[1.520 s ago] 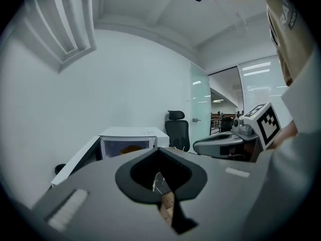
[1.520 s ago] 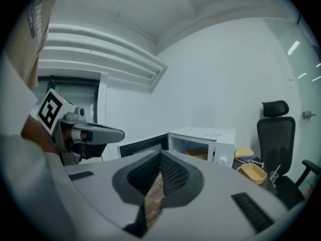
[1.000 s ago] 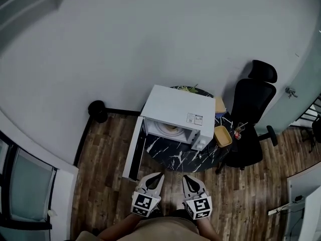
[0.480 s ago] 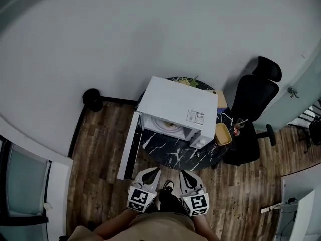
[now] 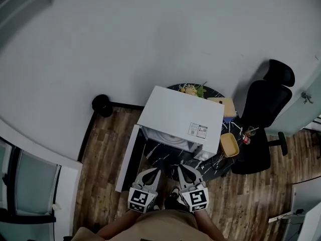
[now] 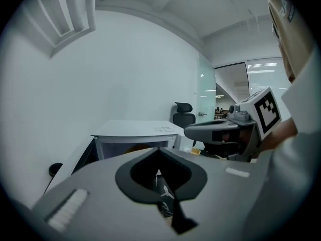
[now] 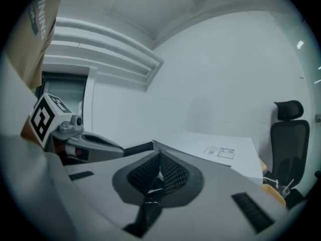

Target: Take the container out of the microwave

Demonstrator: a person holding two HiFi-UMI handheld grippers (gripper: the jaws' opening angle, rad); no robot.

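Now facing a white microwave (image 5: 180, 117) on a round, dark marbled counter (image 5: 173, 160), with its door (image 5: 128, 159) swung wide open to the left. Holding the left gripper (image 5: 152, 173) and the right gripper (image 5: 184, 171) side by side at the near edge of the counter, a little apart from each other, both aimed at the open front and tipped slightly down.

On the left, fingers (image 6: 100, 185) closed tip to tip, with nothing between them. On the right, likewise: fingers (image 7: 225, 185) pressed together and empty. Touching neither the microwave nor its door.

Inside the microwave, visible from the left gripper view only as a dim yellowish shape low in the opening: the container (image 6: 135, 147), not yet taken out and too dark to make out in detail.

Elsewhere:
- On the right edge of the counter, just beside the microwave, a shallow yellow tray (image 5: 229, 144).
- At the far edge, behind the microwave, some green leaves (image 5: 193, 90).
- To the right of the counter, a black office chair (image 5: 263, 119).
- Far left, against the wall on the wooden floor (image 5: 103, 154), a small round black bin (image 5: 102, 105).
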